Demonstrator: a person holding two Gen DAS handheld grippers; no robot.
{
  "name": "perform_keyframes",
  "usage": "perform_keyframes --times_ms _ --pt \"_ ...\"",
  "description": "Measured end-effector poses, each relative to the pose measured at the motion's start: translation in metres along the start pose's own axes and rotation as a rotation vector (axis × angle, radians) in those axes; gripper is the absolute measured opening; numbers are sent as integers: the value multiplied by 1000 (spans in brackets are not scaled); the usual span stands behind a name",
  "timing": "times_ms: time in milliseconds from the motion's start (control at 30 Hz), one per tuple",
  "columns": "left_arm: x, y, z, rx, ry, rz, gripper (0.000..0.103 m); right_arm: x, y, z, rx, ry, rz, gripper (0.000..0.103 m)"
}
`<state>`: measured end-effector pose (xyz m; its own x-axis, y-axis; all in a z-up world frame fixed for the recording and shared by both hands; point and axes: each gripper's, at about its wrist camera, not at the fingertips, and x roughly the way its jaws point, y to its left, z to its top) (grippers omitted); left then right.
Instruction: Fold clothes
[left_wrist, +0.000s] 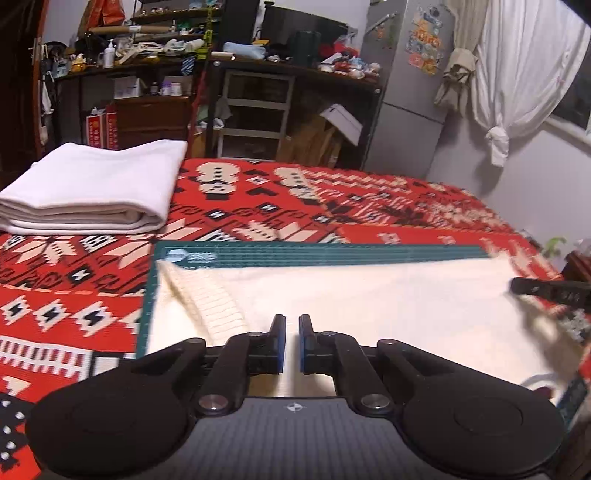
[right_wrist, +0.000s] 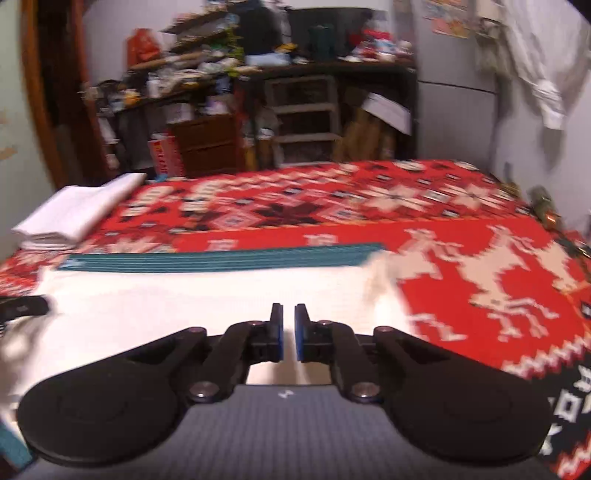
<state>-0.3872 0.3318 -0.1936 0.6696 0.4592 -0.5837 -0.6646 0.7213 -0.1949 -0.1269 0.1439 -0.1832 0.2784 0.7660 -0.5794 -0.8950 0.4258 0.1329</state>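
A cream knit sweater (left_wrist: 369, 302) lies spread on a green cutting mat (left_wrist: 295, 254), with a ribbed edge (left_wrist: 207, 302) turned up at its left end. My left gripper (left_wrist: 292, 325) sits low over the sweater's near edge. Its blue pads are nearly together, with cream cloth in the narrow gap. The right wrist view shows the same sweater (right_wrist: 184, 295) and my right gripper (right_wrist: 289, 314) pinched the same way at the near edge. Each gripper shows in the other's view as a black finger (left_wrist: 546, 291) (right_wrist: 22, 308) with blurred cloth hanging under it.
A red patterned blanket (left_wrist: 74, 295) covers the bed. A folded white stack (left_wrist: 92, 184) lies at the far left, also visible in the right wrist view (right_wrist: 74, 210). Cluttered shelves (left_wrist: 258, 92), a fridge (left_wrist: 406, 92) and a tied white curtain (left_wrist: 517, 74) stand beyond the bed.
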Motion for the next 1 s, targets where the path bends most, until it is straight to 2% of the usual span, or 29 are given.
perform_keyframes --times_ms 100,200,333,400,467,567,600,667,767,867,1000 --pt "5 -16 1 -9 6 -57 6 3 24 -2 -42 20 60 9" --pt "17 -25 -6 27 41 -62 6 10 38 -9 -58 50 73 8" --pt "10 -12 -14 28 33 -64 9 3 18 -17 -28 45 25 8" --pt "2 -3 -16 25 40 -43 3 -3 1 -19 -8 42 -16 5" --pt "-6 6 -20 8 38 -29 3 -8 -14 -21 4 42 -38 0" --pt "-19 19 -26 -21 35 -9 3 -13 -26 -21 11 41 -44 0" --pt "-23 22 -27 -40 36 -4 3 -14 -25 -20 0 43 -50 0" --pt "-29 21 -25 -57 34 3 3 -16 -17 -19 -5 45 -32 8" --pt "-34 4 -19 -1 10 -38 5 -20 -1 -18 -20 50 14 9" --pt "-25 -14 -16 48 28 -74 6 -20 15 -22 -36 69 59 8" --pt "-18 -9 -23 31 65 -41 7 -19 14 -28 -39 89 40 7"
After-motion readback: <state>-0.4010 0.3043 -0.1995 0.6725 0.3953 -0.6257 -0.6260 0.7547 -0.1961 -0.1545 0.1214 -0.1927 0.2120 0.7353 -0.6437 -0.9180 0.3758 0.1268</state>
